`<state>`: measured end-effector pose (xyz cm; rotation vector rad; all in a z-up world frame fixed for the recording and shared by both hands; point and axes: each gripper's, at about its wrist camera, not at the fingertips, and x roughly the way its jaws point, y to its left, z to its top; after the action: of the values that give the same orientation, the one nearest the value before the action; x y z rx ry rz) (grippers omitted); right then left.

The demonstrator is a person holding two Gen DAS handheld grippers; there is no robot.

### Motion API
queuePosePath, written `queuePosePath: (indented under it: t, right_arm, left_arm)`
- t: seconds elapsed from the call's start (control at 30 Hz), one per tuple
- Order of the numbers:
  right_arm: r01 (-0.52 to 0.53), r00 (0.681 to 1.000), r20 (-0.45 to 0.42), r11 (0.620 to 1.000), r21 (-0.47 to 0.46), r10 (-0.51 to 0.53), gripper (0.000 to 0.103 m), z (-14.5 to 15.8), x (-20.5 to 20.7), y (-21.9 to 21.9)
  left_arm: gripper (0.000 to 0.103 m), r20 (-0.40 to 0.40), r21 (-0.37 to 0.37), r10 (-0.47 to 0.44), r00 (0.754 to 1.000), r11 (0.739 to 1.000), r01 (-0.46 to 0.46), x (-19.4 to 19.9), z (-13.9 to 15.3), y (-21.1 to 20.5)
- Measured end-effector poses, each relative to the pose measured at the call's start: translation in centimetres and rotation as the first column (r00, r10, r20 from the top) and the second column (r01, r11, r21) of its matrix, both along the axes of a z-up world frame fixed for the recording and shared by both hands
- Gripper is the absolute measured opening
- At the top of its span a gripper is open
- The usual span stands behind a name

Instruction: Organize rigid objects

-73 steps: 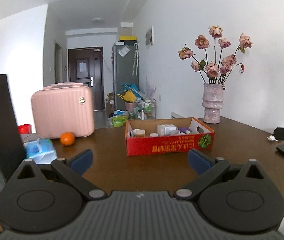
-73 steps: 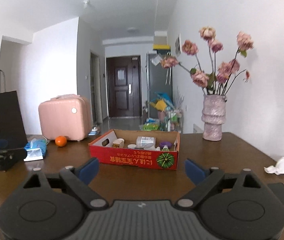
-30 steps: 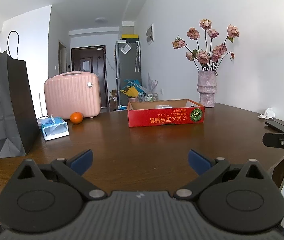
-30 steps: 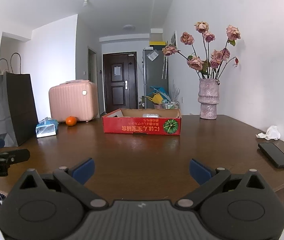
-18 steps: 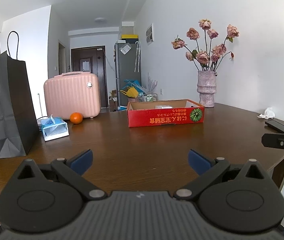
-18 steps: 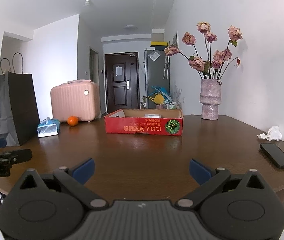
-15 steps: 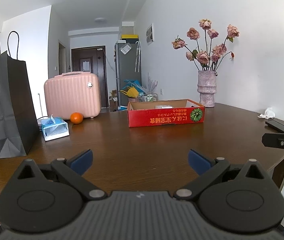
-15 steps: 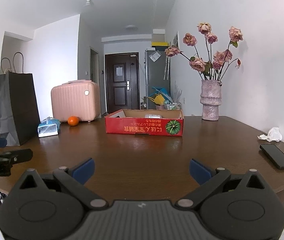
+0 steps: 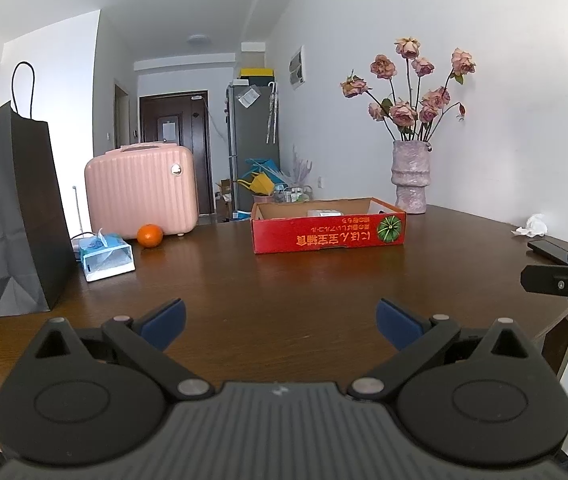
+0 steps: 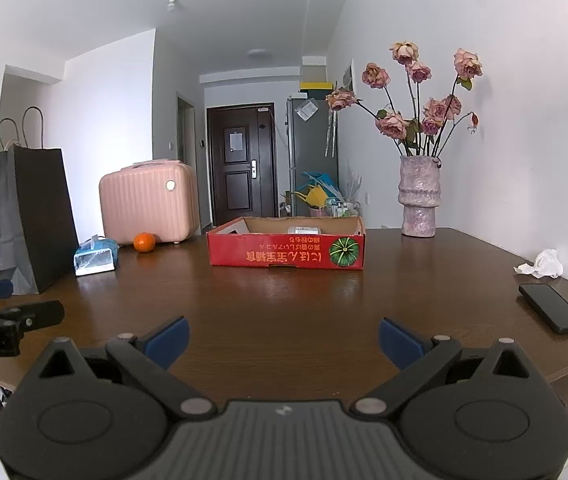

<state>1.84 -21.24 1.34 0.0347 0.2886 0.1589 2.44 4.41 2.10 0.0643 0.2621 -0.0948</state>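
Both hand-held grippers, L [image 9: 280, 318] & R [image 10: 282, 338], spread wide & empty at near edge of surface [image 10: 284, 300], well apart from red box [image 10: 285, 254] holding rigid items mid-surface, prob. a rest pose w/ task done.

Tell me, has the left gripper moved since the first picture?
Yes. The left gripper has drawn back from the red box, which now looks smaller and farther off.

Red box [image 10: 285, 255] contents mostly hidden behind wall.
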Motion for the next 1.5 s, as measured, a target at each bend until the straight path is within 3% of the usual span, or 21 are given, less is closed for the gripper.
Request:
queuePosePath:
  t: [1.5]
  right_arm:
    - [-0.005, 1.0, -0.01, 1.0, 0.011, 0.005, 0.101, -0.01, -0.02, -0.14]
  left_arm:
    - [0.103, -0.024, -0.008, -0.001, 1.0, 1.0, 0.0, 0.3, 0.03, 0.04]
